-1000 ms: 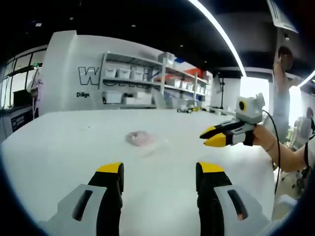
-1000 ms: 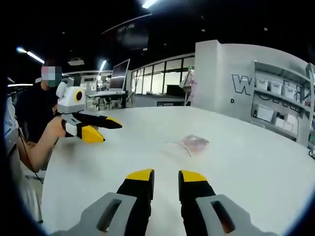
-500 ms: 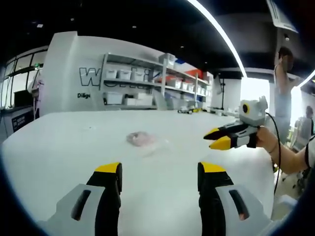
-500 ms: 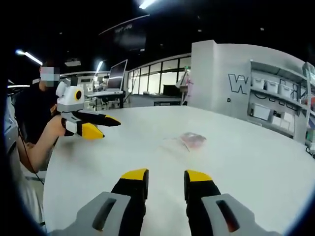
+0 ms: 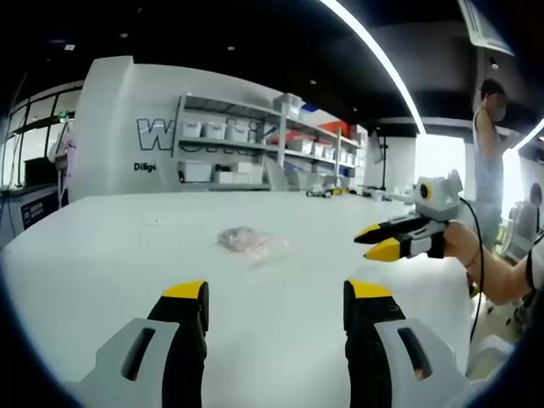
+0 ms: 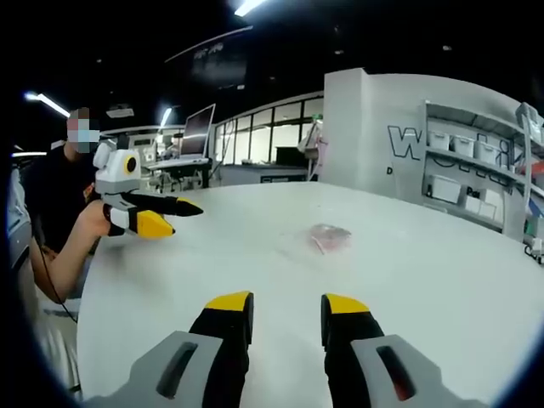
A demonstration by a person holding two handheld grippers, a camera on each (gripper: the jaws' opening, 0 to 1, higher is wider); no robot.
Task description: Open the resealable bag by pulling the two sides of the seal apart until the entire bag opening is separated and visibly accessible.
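The resealable bag (image 5: 247, 240) lies flat mid-bench (image 5: 102, 255), well beyond both grippers. The left gripper (image 5: 276, 293) and right gripper (image 6: 286, 303) hover with fingers spread, holding nothing. Being thin and clear, the bag could slide away if either pinch misses the seal.

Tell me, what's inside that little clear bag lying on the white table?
The resealable bag lies flat on the white table, with something pinkish showing through the clear plastic. It is too small and blurred to tell what that is, or whether anything else sits beneath it.
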